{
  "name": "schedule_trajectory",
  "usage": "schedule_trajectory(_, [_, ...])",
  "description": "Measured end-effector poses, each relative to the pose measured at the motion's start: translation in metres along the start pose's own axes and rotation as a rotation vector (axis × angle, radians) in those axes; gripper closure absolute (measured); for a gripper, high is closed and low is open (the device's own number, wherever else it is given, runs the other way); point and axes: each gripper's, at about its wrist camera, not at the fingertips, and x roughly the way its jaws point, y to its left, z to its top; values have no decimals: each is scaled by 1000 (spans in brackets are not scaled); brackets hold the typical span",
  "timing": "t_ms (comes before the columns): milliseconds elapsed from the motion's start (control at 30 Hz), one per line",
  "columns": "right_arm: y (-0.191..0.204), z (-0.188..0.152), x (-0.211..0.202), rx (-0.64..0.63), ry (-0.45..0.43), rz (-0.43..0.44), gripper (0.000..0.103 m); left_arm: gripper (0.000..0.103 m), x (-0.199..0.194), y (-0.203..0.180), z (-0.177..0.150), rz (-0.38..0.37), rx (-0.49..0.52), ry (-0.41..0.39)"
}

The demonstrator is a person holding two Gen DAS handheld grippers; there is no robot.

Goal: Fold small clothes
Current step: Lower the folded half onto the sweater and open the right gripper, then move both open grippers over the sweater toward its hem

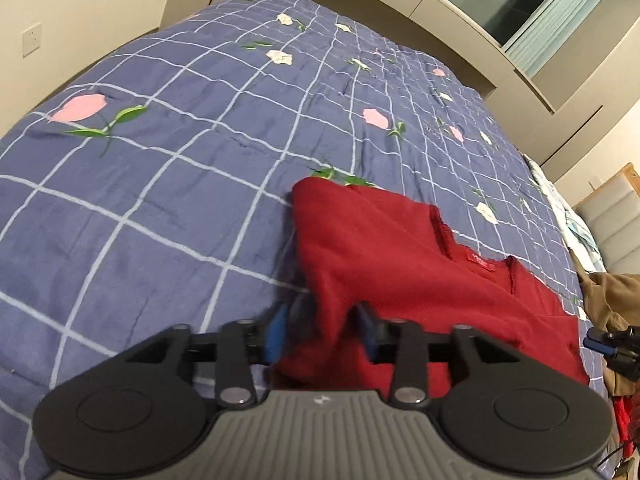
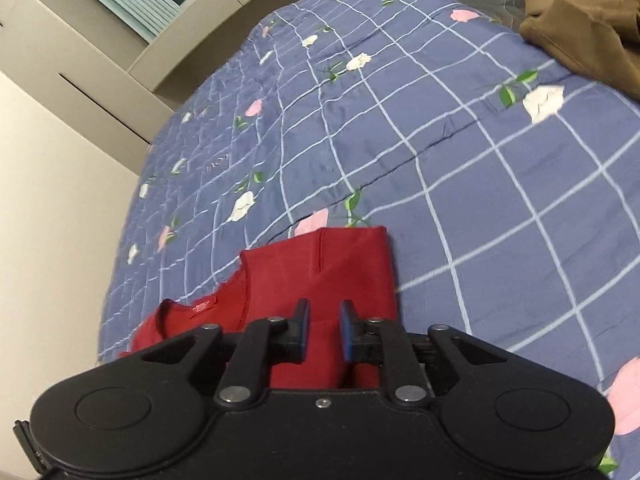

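A dark red garment lies partly folded on the blue checked bedspread, its neck label showing. My left gripper has its blue-padded fingers partly apart with a bunch of the red fabric between them. In the right wrist view the same red garment lies under my right gripper, whose fingers stand narrowly apart with red fabric between the pads. The right gripper also shows at the right edge of the left wrist view.
A brown garment lies at the bed's far right, with pale clothes beyond it. A wall, wardrobe doors and a window with blinds border the bed. A wall socket is on the left.
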Motion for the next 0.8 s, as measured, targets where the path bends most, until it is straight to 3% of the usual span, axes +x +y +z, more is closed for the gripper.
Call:
schedule_trajectory(67, [-1, -10, -4, -24, -13, 33, 66, 50, -1, 2, 0, 5, 9, 9])
schedule_trajectory(167, [11, -29, -6, -136, -20, 8, 67, 50, 2, 5, -1, 5, 1, 15])
schedule_trajectory(200, [15, -37, -2, -179, -12, -31, 70, 51, 3, 5, -1, 11, -1, 15])
schedule_trajectory(267, [23, -51, 6, -299, -19, -161, 85, 51, 5, 1, -3, 39, 13, 11])
schedule_trajectory(367, [27, -69, 13, -434, -67, -247, 83, 51, 7, -7, -7, 72, 58, 2])
schedule_trajectory(433, [31, -73, 8, -464, -103, -272, 76, 44, 1, -10, -7, 86, 70, -4])
schedule_trajectory(467, [37, -75, 3, -491, -135, -282, 72, 36, -2, -13, -6, 102, 81, -16])
schedule_trajectory(500, [43, -76, 0, -528, -169, -287, 70, 27, -6, -16, -5, 125, 100, -41])
schedule_trajectory(600, [69, -79, 4, -642, -208, -251, 49, 14, -9, -33, 1, 170, 163, -122])
schedule_trajectory(633, [77, -81, 10, -661, -199, -233, 43, 13, -7, -39, 3, 171, 169, -132])
schedule_trajectory(733, [101, -87, 37, -708, -149, -155, 38, 11, 7, -56, 7, 170, 200, -136])
schedule_trajectory(800, [113, -89, 57, -750, -116, -135, 36, 13, 24, -64, 5, 230, 251, -106])
